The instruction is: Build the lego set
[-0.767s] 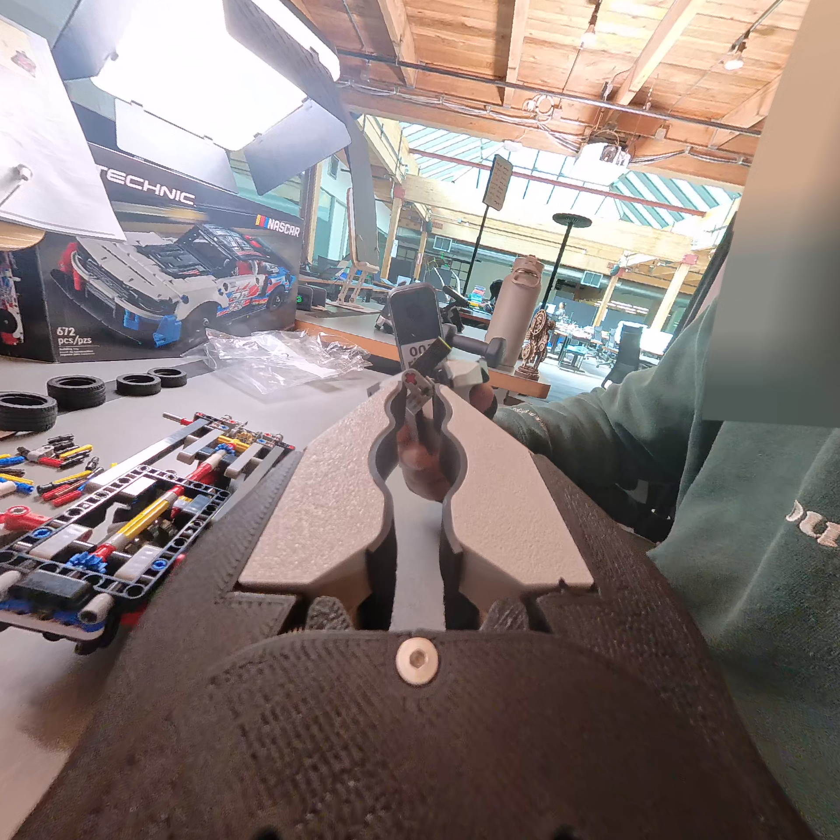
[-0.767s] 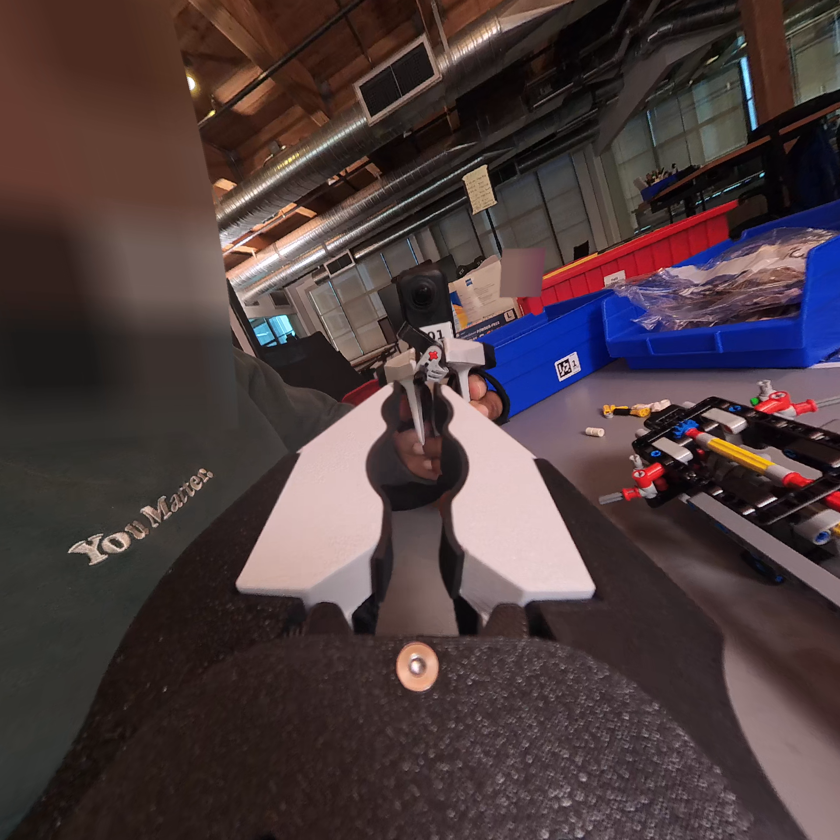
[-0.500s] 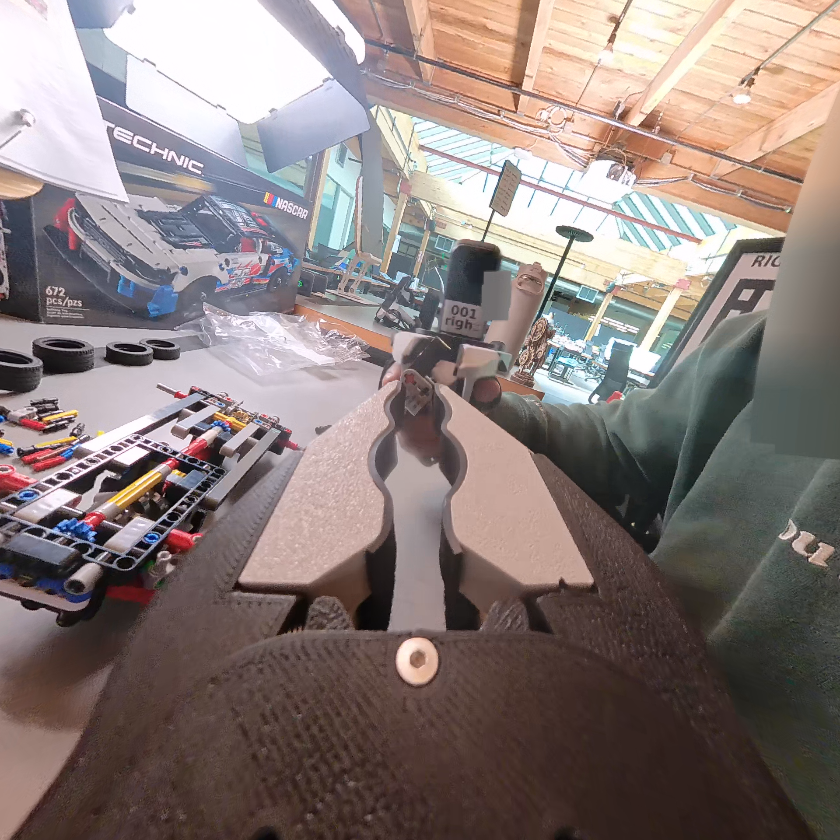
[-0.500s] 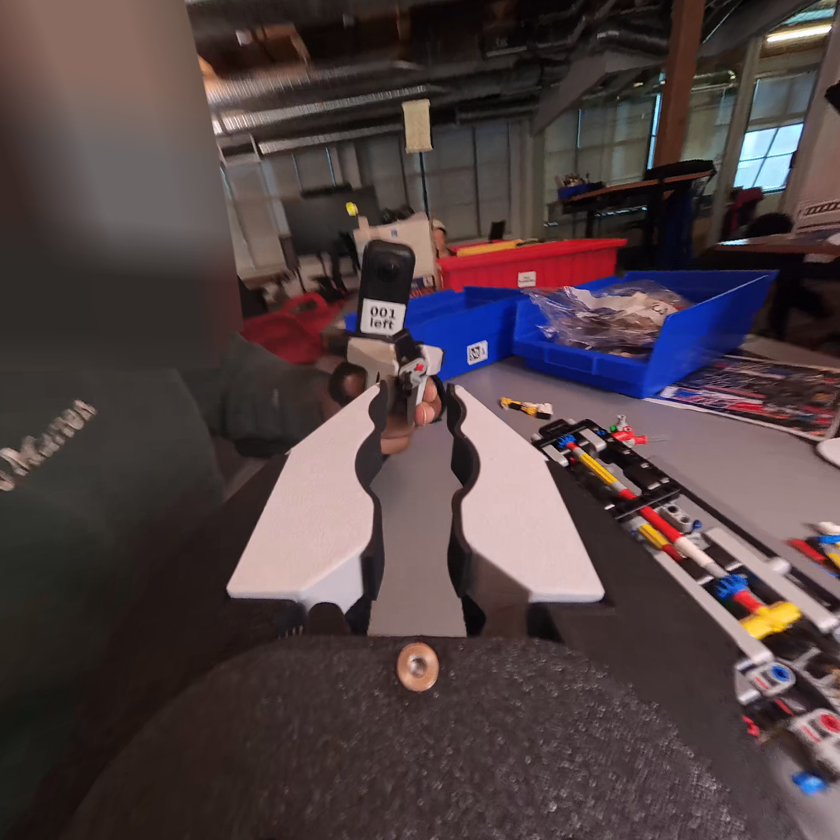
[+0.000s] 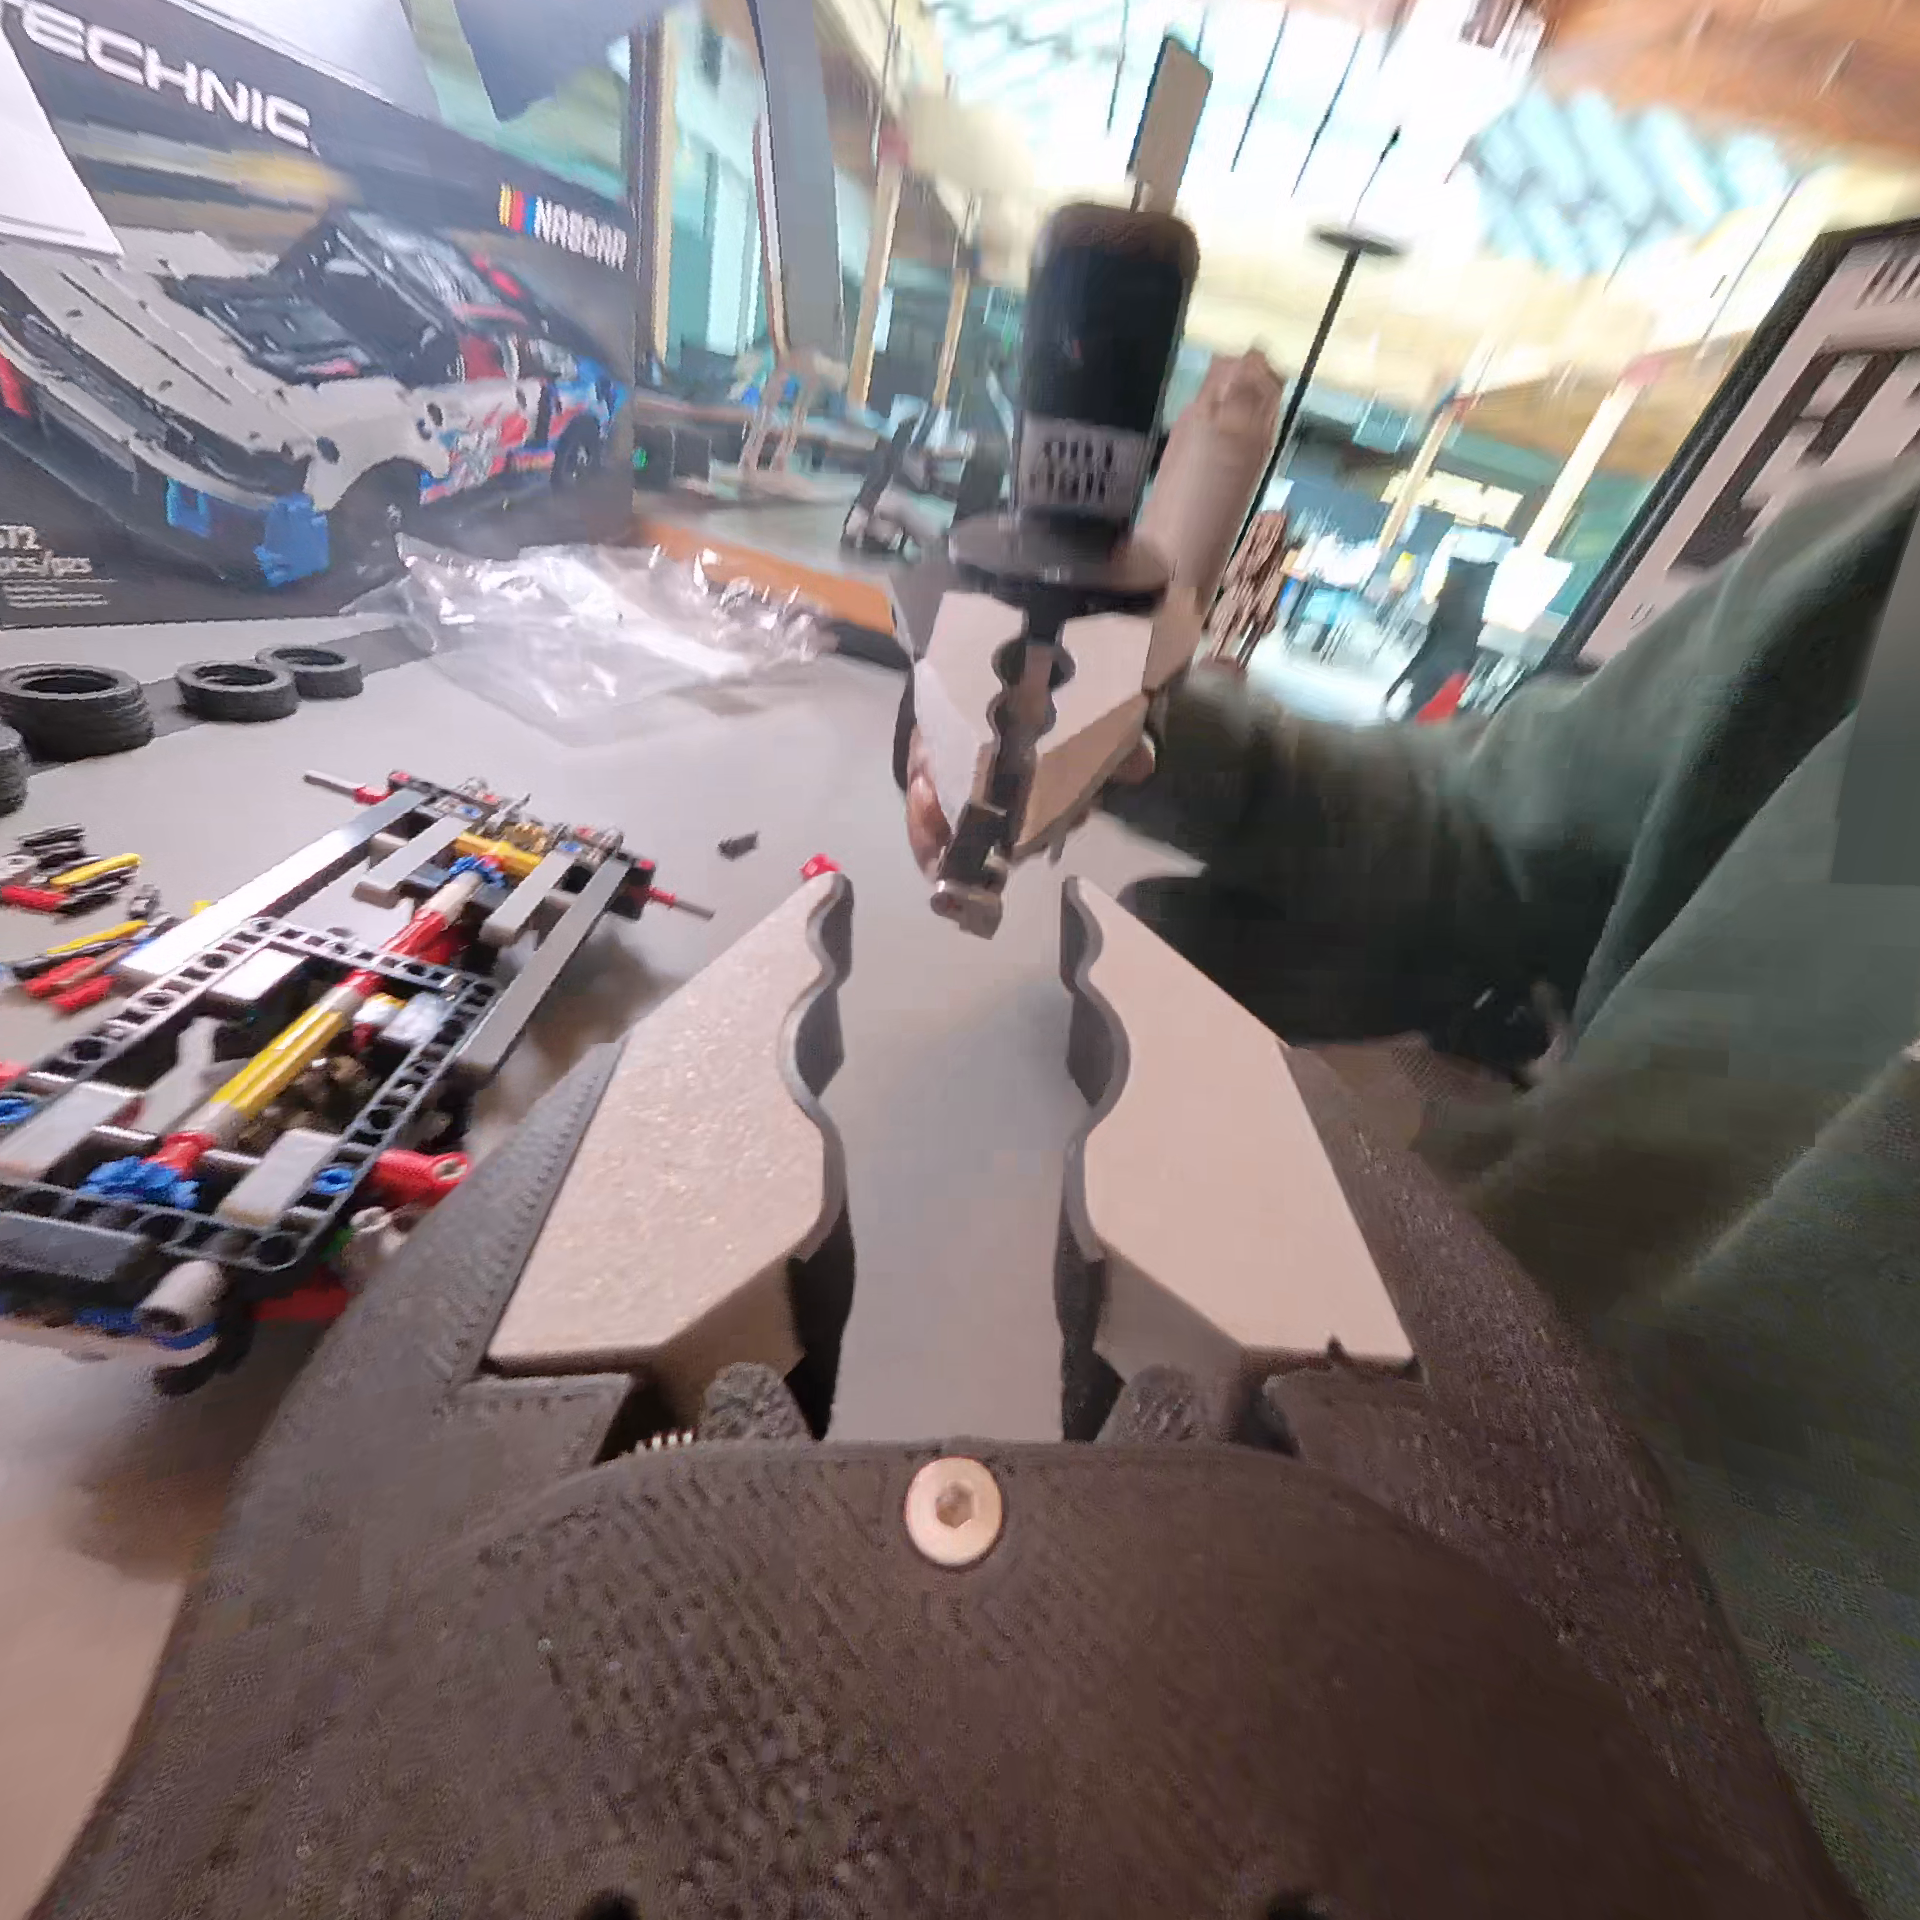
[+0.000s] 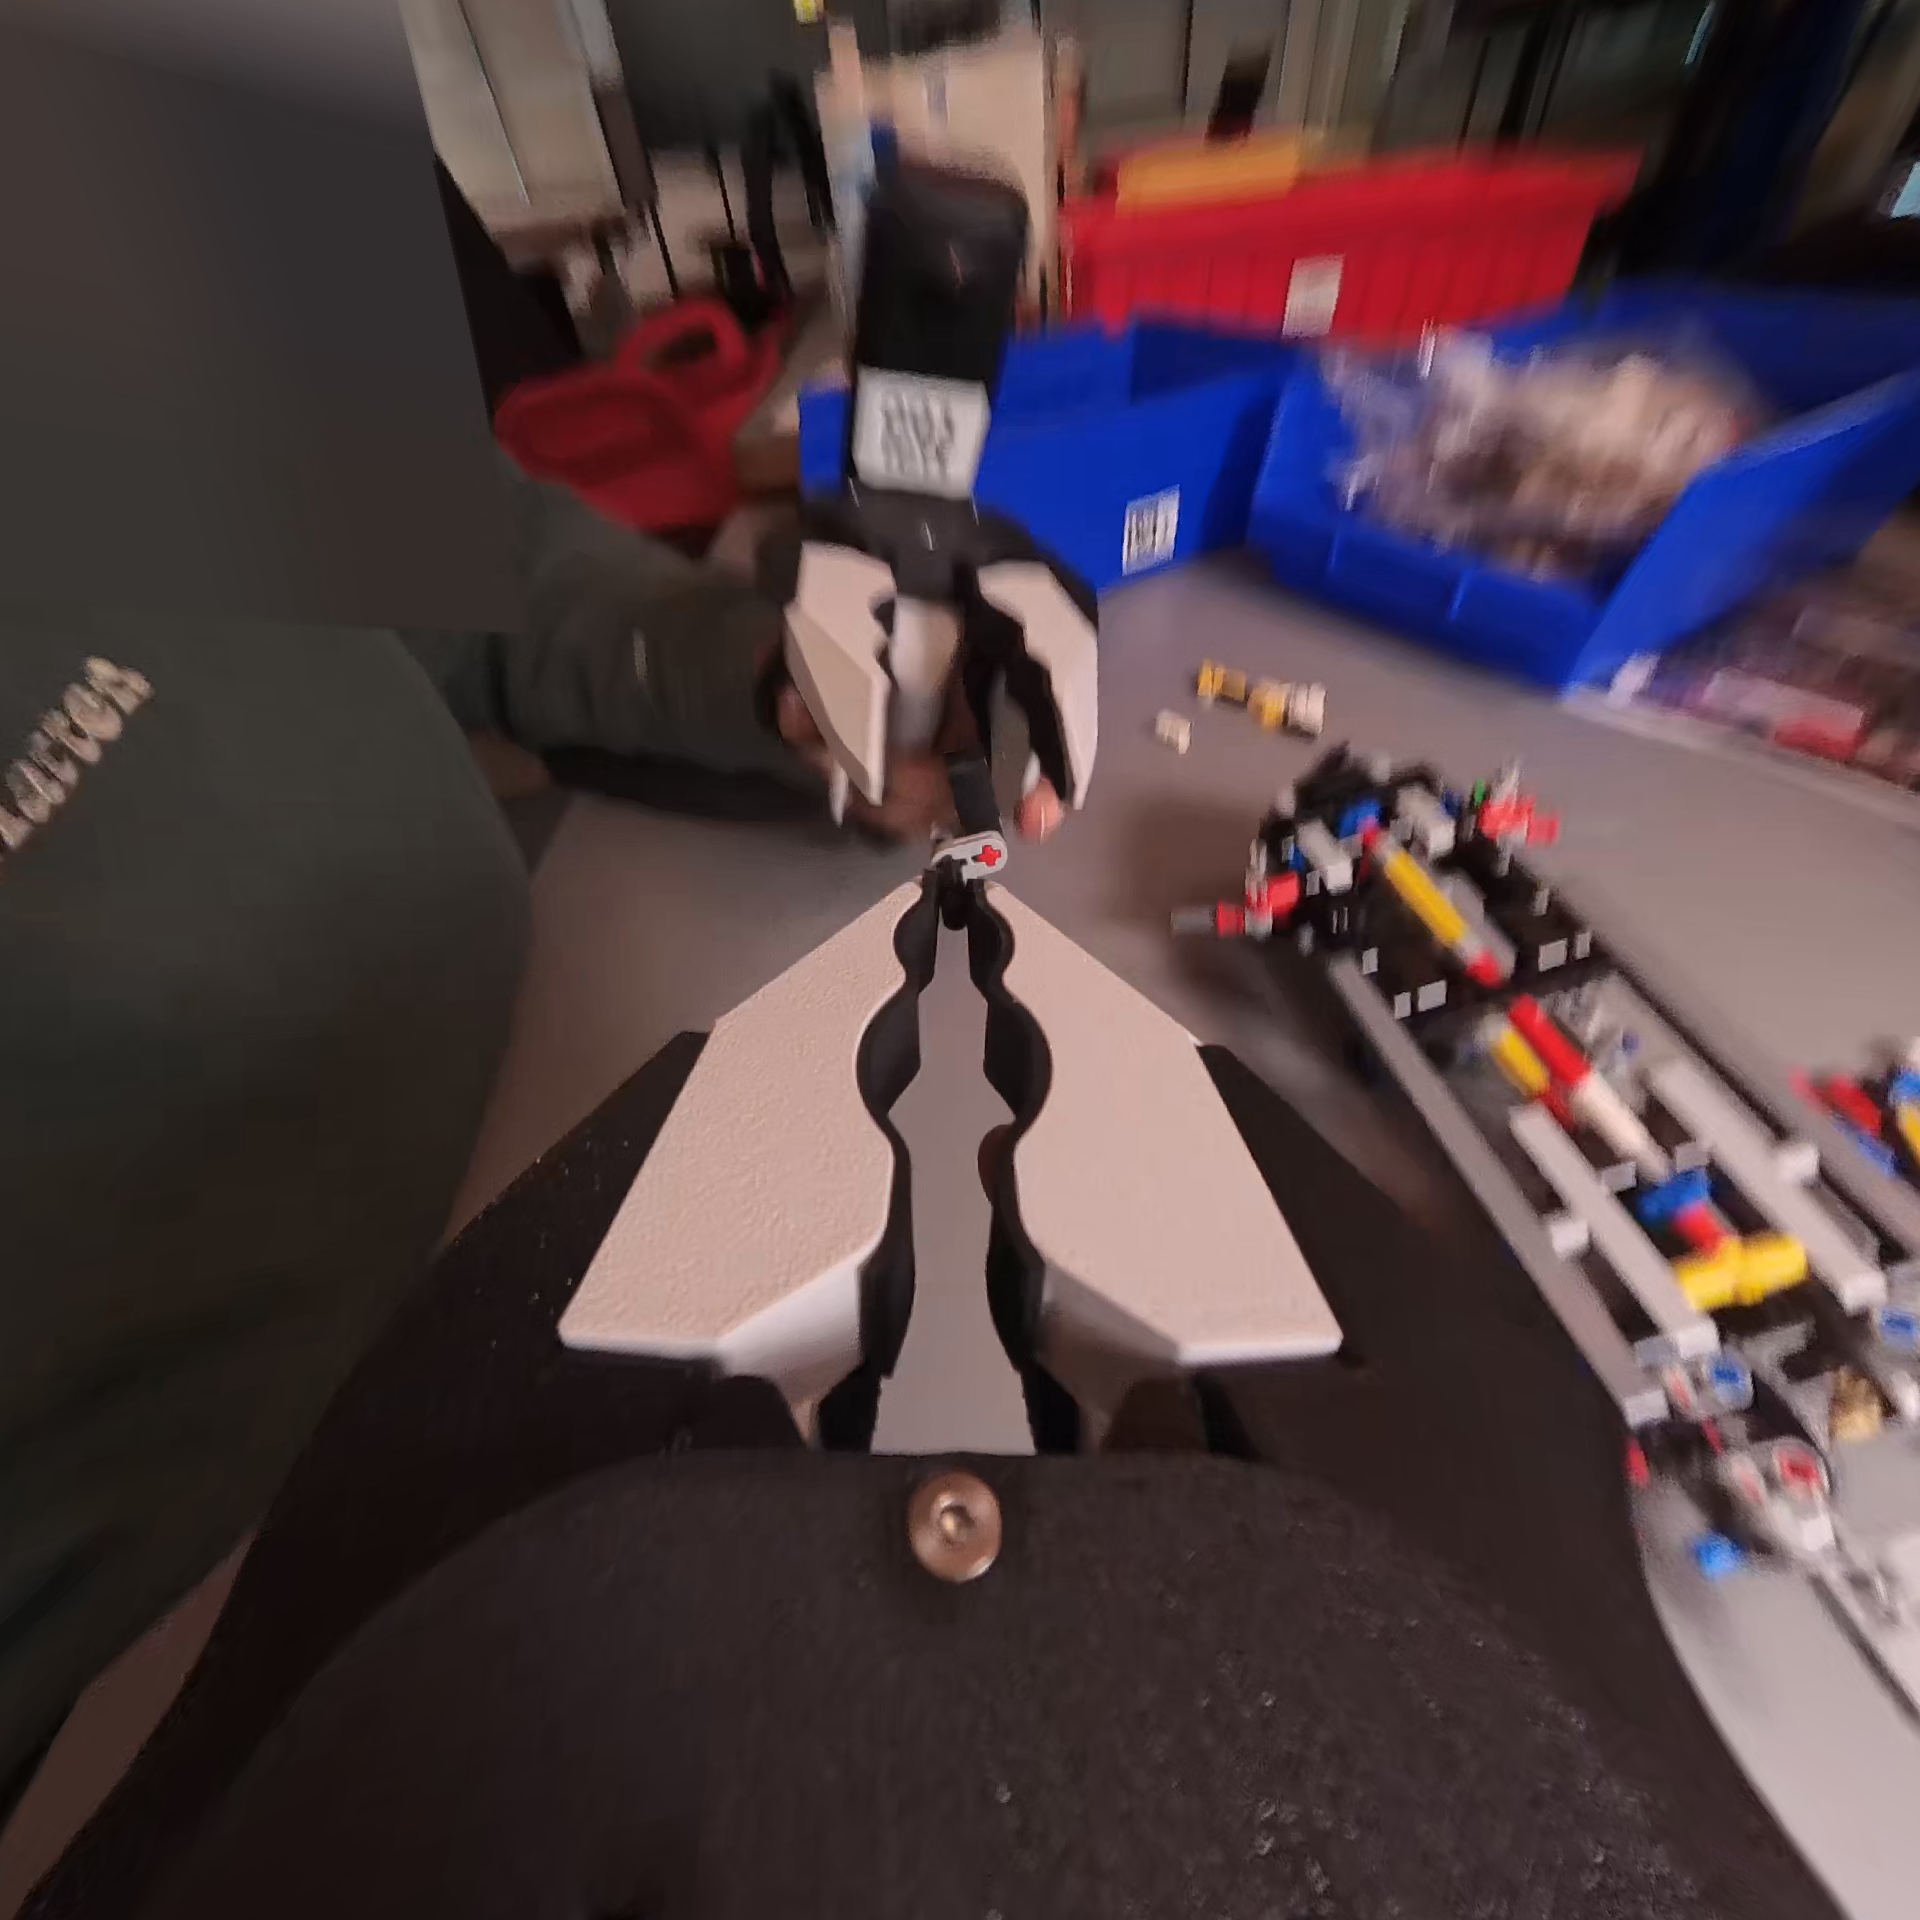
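Note:
My right gripper (image 6: 956,902) is shut on a small grey and black lego piece (image 6: 971,854) with a red cross axle end, held above the grey table. My left gripper (image 5: 951,896) is open and empty, its fingertips on either side of that piece (image 5: 966,902) without touching it. The right gripper also shows in the left wrist view (image 5: 982,831), pointing down at me. The left gripper also shows in the right wrist view (image 6: 940,800), jaws apart. The half-built car chassis (image 5: 260,1049) lies on the table to the left; in the right wrist view it (image 6: 1558,1091) lies to the right.
The set's box (image 5: 270,312) stands at the back left, with black tyres (image 5: 73,707) and a clear plastic bag (image 5: 582,634) in front. Small loose parts (image 5: 62,904) lie left of the chassis. Blue bins (image 6: 1558,520) and more loose parts (image 6: 1257,698) lie beyond. A person's green sleeve (image 5: 1455,831) is at right. Both grippers' tips are close together, under 4 cm apart.
My left gripper has opened and let go of the small piece. My right gripper has shut on it. Both grippers have tipped down toward the table.

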Demonstrator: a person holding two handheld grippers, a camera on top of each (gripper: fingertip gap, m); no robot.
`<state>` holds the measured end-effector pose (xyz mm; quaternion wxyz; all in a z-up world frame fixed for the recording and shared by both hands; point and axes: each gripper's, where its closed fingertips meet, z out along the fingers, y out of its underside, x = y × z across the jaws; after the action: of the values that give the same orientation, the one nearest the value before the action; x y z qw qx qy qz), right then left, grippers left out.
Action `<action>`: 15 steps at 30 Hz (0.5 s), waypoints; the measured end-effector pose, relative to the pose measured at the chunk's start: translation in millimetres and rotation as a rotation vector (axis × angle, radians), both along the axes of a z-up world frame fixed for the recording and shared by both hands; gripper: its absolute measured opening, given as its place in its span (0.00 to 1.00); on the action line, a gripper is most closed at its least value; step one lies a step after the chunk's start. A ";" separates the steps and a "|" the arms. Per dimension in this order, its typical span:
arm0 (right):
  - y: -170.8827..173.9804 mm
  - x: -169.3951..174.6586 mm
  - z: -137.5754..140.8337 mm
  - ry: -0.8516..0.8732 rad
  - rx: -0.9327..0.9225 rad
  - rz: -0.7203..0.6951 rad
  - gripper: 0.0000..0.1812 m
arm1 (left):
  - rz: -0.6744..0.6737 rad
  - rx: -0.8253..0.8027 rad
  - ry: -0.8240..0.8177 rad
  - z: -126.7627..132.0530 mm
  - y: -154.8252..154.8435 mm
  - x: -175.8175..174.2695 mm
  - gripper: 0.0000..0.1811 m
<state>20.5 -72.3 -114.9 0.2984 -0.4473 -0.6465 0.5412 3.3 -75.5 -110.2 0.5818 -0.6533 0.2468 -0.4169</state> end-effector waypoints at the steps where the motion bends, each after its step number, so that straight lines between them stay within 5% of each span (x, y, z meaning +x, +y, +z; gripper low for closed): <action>1: 5.4 4.0 -13.5 -0.084 0.020 -0.006 0.01 | 0.008 0.010 0.091 -9.1 1.0 -0.5 0.22; 8: 12.6 28.9 -91.9 -0.540 0.348 -0.003 0.01 | -0.011 0.009 0.596 -81.8 0.3 16.6 0.19; 15: 5.6 27.3 -104.7 -0.703 0.541 0.091 0.01 | -0.046 -0.078 0.681 -103.3 3.6 29.7 0.12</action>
<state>47.8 -66.6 -219.6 0.1426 -0.4809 -0.8461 0.1803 33.1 -71.9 -213.4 0.4310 -0.7711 0.4252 -0.1971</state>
